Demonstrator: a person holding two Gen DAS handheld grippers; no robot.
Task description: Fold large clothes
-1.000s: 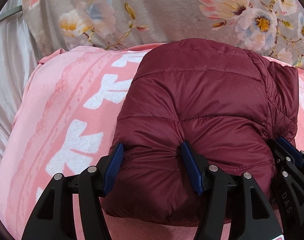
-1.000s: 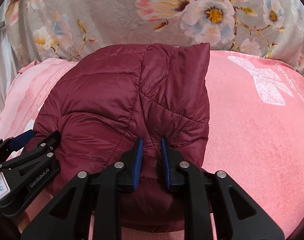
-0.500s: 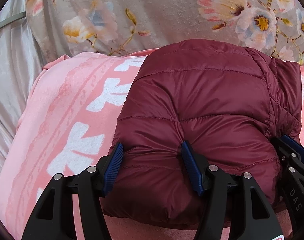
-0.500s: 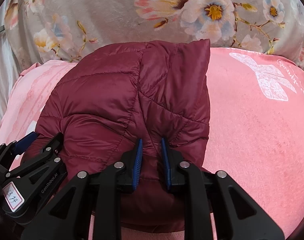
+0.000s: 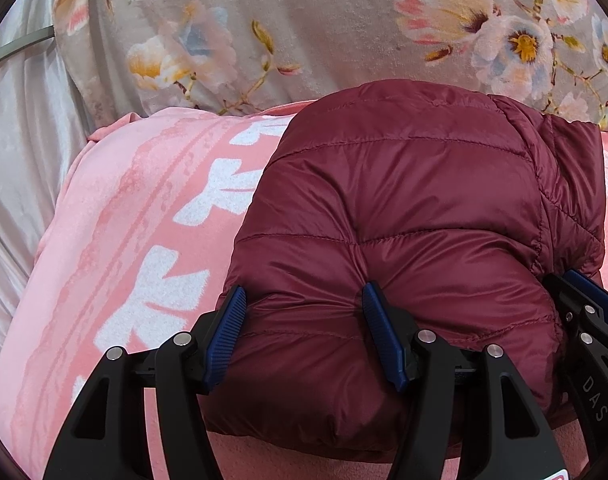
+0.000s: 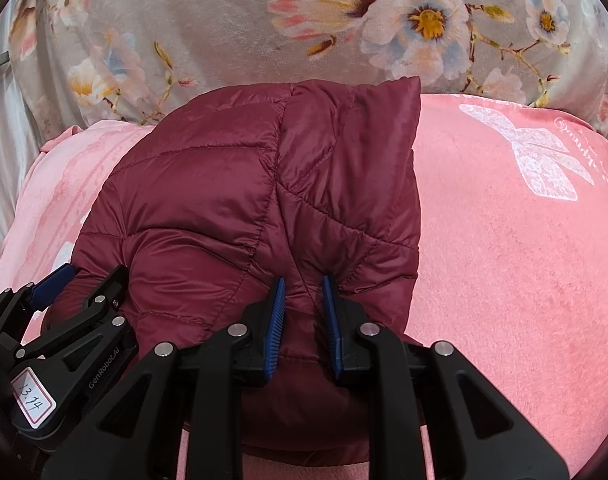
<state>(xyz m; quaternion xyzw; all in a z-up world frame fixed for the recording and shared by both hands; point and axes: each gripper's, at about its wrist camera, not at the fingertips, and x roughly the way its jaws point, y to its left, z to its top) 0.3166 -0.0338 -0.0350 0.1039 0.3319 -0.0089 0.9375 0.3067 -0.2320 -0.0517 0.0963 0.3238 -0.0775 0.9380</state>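
Note:
A dark red quilted puffer jacket lies folded into a thick bundle on a pink blanket; it also shows in the right wrist view. My left gripper has its jaws spread wide around the bundle's near left edge, with padded fabric bulging between the blue pads. My right gripper has its jaws close together, pinching a ridge of the jacket's near edge. Each gripper shows in the other's view, the right one at the far right edge and the left one at the lower left.
A grey floral blanket rises behind the pink one, also in the right wrist view. Pale silky fabric hangs at the far left. Bare pink blanket with a white bow print lies right of the jacket.
Both grippers keep their hold on the jacket. The views have shifted slightly, so the bundle sits a little further right and down in the left view.

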